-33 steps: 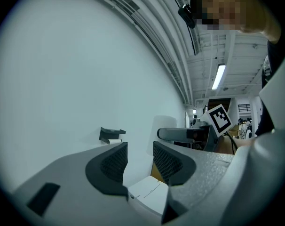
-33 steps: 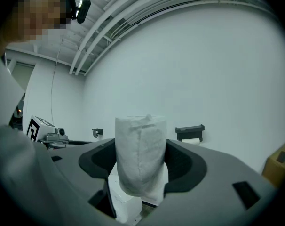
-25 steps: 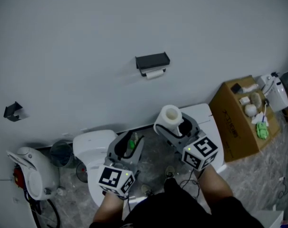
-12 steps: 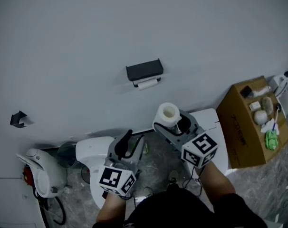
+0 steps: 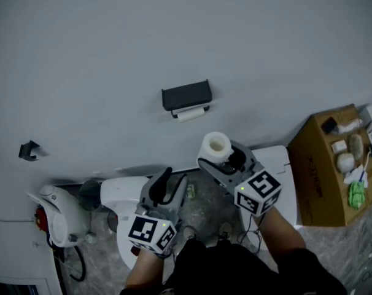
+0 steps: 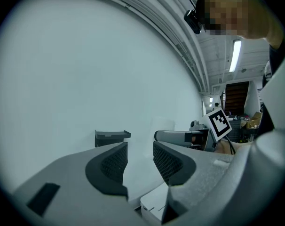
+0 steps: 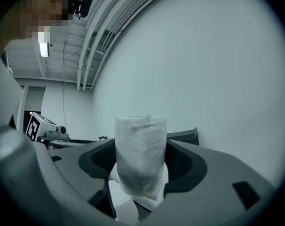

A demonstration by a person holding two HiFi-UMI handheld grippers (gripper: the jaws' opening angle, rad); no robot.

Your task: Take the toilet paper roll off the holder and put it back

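White roll [image 7: 140, 157] fills right gripper [image 5: 224, 163] (left gripper view shows empty fingers [image 6: 168, 161]).

Left claw [image 5: 173, 182] stands parted and empty; beside it, right claw [image 5: 220, 162] clamps a toilet paper roll [image 5: 215, 146] by its sides.

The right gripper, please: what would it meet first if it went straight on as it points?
Probably the black holder on the wall, which shows just behind the toilet paper roll held in the right gripper. The roll would touch first; depth is unclear, so perhaps bare wall beside it.
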